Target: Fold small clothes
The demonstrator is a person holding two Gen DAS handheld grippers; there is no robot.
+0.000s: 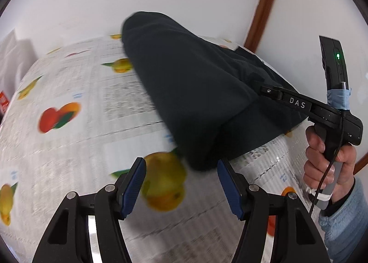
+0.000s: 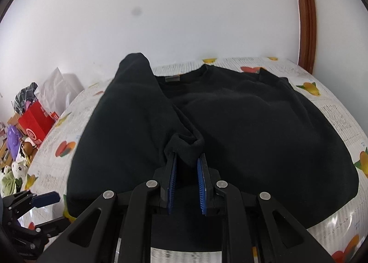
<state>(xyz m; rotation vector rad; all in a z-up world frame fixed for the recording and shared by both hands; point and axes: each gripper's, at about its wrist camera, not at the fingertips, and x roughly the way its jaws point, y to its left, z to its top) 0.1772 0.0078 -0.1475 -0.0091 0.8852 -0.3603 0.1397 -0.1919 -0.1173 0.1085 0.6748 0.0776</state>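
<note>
A black sweater (image 2: 241, 120) lies spread on the fruit-print tablecloth (image 2: 333, 111), neckline toward the wall. My right gripper (image 2: 187, 159) is shut on the cuff of its left sleeve (image 2: 138, 106) and holds it over the body. In the left wrist view the sweater (image 1: 195, 93) rises as a dark fold, with the right gripper (image 1: 271, 91) reaching into it from the right. My left gripper (image 1: 181, 171) is open and empty, just in front of the sweater's near edge; it also shows in the right wrist view (image 2: 46, 207) at the lower left.
A white wall stands close behind the table, with a brown wooden frame (image 2: 306, 17) at the right. Off the table's left side sit a red box (image 2: 34, 125), bags and soft toys (image 2: 13, 171). The person's hand (image 1: 329, 166) grips the right handle.
</note>
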